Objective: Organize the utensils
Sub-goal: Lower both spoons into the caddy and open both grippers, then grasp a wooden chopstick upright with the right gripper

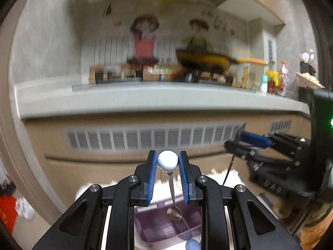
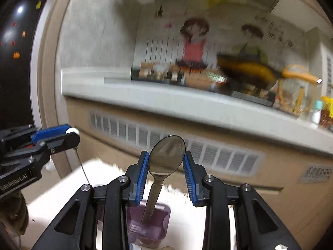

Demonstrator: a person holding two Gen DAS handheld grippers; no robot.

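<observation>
The left gripper point(image 1: 167, 162) has its fingers clamped on the white ball end of a small spoon point(image 1: 167, 162), which hangs bowl-down over the purple utensil tray point(image 1: 158, 225). The right gripper point(image 2: 166, 162) has its fingers clamped on the bowl of a large metal spoon point(image 2: 167, 156), its handle hanging toward the same tray. Both spoons look light, stiff and slick; the round ball and the curved bowl give little flat contact, so either could swivel or slip. The flat handle would be the surer hold. The tray sits on a white surface point(image 2: 62, 198) below.
</observation>
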